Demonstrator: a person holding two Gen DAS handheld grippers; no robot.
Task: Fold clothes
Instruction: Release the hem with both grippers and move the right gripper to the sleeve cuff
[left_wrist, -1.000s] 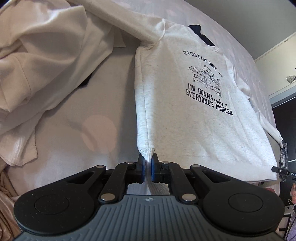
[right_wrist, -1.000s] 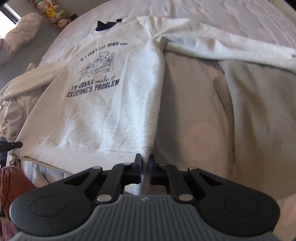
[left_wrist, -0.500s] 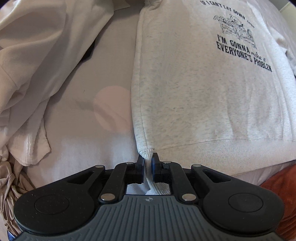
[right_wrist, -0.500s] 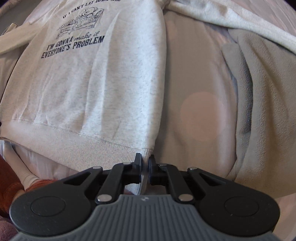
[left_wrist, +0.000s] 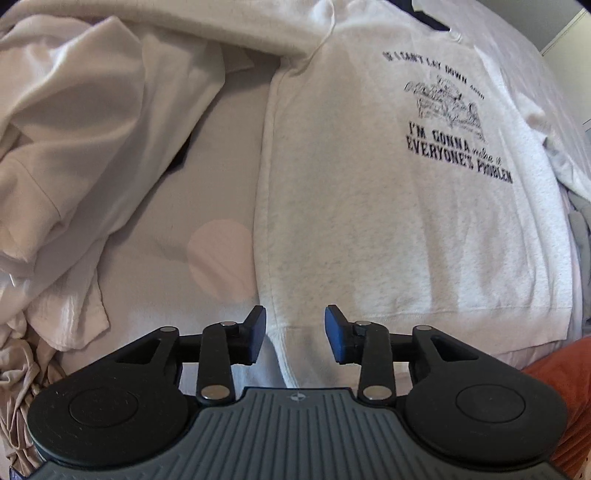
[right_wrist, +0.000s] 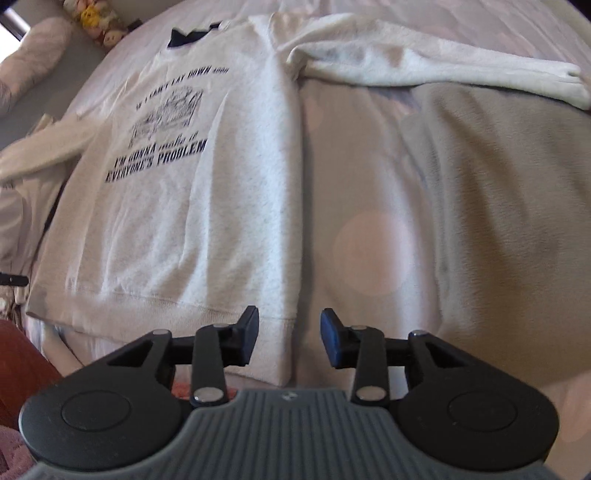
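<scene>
Fleecy heather-white sweatshirt (left_wrist: 388, 221) lying flat on bedspread (left_wrist: 207, 184); left gripper (left_wrist: 294, 334) and right gripper (right_wrist: 289, 336) just opening, pads spread, ribbed hem corners lying loose between.

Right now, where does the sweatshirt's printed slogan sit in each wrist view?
Left wrist: printed slogan sits upper right, on the grey sweatshirt.
Right wrist: the slogan sits upper left of centre.
Shared landmark: the dark neck opening above the print.
</scene>
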